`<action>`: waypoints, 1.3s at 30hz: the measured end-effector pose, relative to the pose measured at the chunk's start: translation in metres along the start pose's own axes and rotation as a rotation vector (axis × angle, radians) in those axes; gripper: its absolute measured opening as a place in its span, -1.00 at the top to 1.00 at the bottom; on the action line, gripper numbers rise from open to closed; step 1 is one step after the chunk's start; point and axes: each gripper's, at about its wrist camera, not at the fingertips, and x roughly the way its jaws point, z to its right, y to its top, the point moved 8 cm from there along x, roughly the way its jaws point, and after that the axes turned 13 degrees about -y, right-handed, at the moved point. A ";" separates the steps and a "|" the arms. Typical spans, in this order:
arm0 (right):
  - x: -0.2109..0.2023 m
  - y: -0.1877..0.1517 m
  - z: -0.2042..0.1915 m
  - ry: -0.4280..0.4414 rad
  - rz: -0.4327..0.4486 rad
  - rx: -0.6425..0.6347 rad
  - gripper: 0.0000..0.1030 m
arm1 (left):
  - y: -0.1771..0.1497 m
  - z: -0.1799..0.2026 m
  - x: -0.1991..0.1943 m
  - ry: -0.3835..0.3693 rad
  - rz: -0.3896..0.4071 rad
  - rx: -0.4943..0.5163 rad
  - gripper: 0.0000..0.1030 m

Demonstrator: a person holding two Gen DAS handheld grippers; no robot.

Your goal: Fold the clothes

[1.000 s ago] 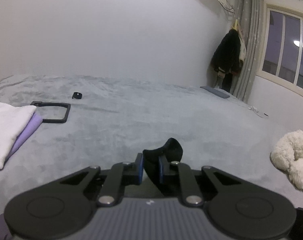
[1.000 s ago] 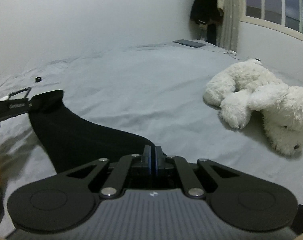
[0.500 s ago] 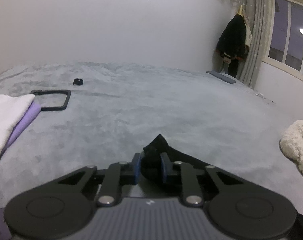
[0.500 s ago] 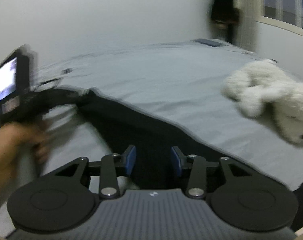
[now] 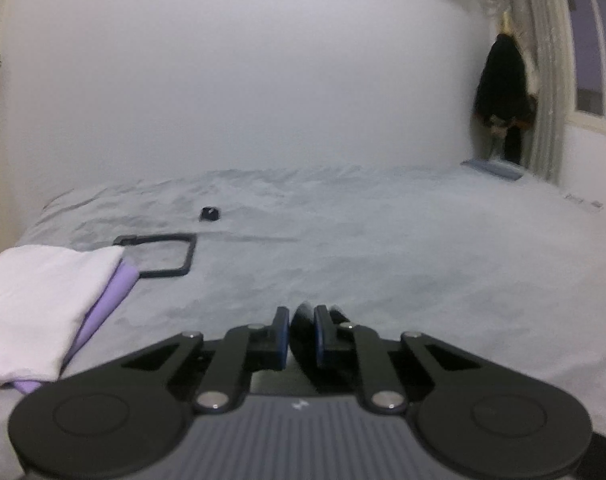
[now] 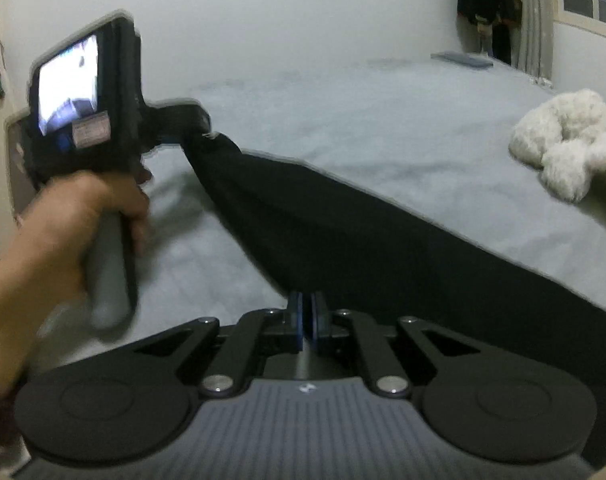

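Since half a second ago my right tongs (image 6: 307,312) have gone from wide apart to pinched together on the near edge of the black garment (image 6: 343,232); the left tongs (image 5: 301,330) still clamp a fold of the same cloth between the blue pads. In the right view the garment runs taut from my right tongs up and left to the left tongs (image 6: 195,128), gripped by the person's hand (image 6: 79,216), and hangs above the grey bed (image 6: 383,128). No containers in sight. Left of the left tongs lies a folded white cloth (image 5: 43,300) on a purple one (image 5: 111,296); ahead of them, a black frame (image 5: 171,252). A white plush toy (image 6: 563,140) sits to the right of the right tongs.
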 end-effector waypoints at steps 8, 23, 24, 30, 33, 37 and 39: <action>-0.033 0.014 0.022 -0.047 0.047 0.054 0.18 | 0.013 0.032 -0.031 -0.056 0.077 0.142 0.14; -0.097 -0.030 0.168 -0.424 0.013 0.207 0.17 | -0.024 0.111 -0.059 -0.477 -0.043 0.330 0.01; -0.095 -0.033 0.171 -0.435 0.007 0.209 0.17 | -0.027 0.115 -0.059 -0.492 -0.050 0.349 0.01; -0.070 -0.047 0.191 -0.473 -0.043 0.218 0.17 | -0.050 0.117 -0.037 -0.459 -0.160 0.412 0.01; -0.057 -0.046 0.200 -0.482 -0.055 0.227 0.32 | -0.051 0.113 -0.036 -0.457 -0.166 0.385 -0.01; -0.046 -0.041 0.211 -0.498 -0.052 0.267 0.52 | -0.053 0.112 -0.033 -0.463 -0.172 0.367 -0.04; -0.039 -0.037 0.217 -0.514 -0.049 0.277 0.60 | -0.053 0.111 -0.033 -0.467 -0.173 0.358 -0.05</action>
